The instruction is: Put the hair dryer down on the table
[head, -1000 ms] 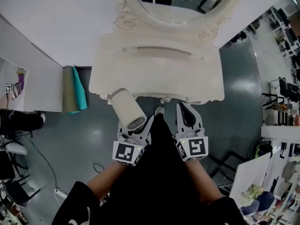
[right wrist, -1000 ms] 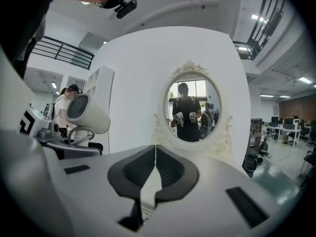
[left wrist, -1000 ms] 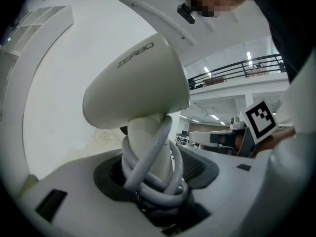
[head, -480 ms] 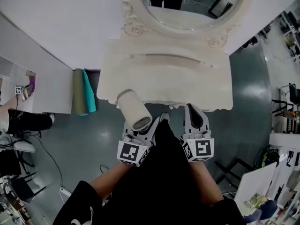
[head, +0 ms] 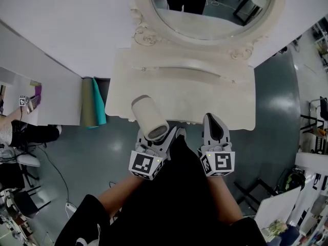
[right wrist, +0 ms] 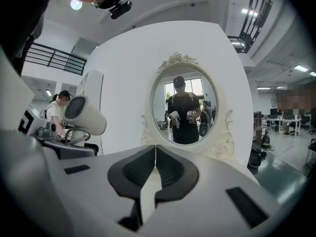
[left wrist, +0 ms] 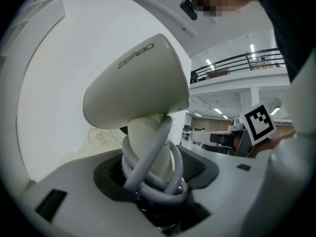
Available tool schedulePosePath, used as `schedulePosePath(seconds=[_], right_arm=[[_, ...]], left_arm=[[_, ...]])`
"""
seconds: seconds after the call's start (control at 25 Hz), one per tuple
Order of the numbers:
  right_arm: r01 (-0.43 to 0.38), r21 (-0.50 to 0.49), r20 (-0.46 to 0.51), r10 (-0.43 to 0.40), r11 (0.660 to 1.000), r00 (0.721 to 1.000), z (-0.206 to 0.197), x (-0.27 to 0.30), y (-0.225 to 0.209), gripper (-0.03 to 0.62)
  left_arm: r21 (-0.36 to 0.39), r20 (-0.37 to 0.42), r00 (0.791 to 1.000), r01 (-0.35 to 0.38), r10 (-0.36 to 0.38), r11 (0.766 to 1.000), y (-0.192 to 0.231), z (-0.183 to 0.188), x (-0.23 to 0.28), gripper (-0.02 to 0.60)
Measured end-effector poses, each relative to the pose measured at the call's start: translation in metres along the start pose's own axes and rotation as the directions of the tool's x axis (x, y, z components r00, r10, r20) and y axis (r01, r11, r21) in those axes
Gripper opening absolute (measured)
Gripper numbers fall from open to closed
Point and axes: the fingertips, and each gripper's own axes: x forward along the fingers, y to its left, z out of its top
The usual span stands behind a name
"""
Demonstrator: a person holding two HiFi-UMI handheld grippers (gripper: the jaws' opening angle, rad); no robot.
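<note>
A cream hair dryer (head: 148,119) is held in the air at the near left corner of a white dressing table (head: 205,94). Its barrel is tilted, with the grilled rear end turned toward the person. From above, the far end of the barrel overlaps the table's front edge, but no contact with the top is seen. The handle, with a grey cord (left wrist: 148,179) wound round it, is clamped in the left gripper (head: 152,146), whose jaws are closed on handle and cord together. The right gripper (head: 214,133) is held close beside it, near the table's front edge, with its jaws pressed together on nothing.

The tabletop is bare, and an oval mirror (head: 215,9) in a carved frame stands at its back. Rolled teal and olive sheets (head: 92,101) are seen beside the table's left end, above a dark grey floor.

The dryer is probably best carried further in over the bare top, well clear of the edge, and lowered until the barrel lies on its side. The jaws are best parted only once the weight is judged to be borne by the table. The round barrel may roll, and the wound cord may catch on the jaws, so a slow, straight withdrawal is advised
</note>
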Motion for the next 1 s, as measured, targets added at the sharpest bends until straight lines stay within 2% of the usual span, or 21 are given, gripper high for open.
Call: schedulePosePath(seconds=[0.48,0.64,0.8,1.0], right_arm=[[-0.017,0.032,0.003,0.017,0.999,1.0,0.0,0.044,-0.061,0.018],[-0.033,0.051,-0.001,0.033,0.998,0.999,-0.002,0.054,-0.076,0.018],[-0.047,0.07,-0.01,0.048,0.996,0.999,-0.007,0.066,-0.091,0.018],[-0.097,0.087,0.013,0.096,0.991,0.995,-0.008,0.079,-0.104,0.018]], left_arm=[[0.0,-0.062,0.998,-0.013,0.013,1.0,0.002,-0.007,0.075,0.255],[0.041,-0.09,0.996,-0.02,0.023,0.999,-0.002,-0.008,0.096,0.255],[0.046,-0.121,0.992,-0.019,0.024,0.999,-0.005,-0.013,0.118,0.255],[0.106,-0.164,0.986,-0.021,0.038,0.994,-0.006,-0.025,0.142,0.255]])
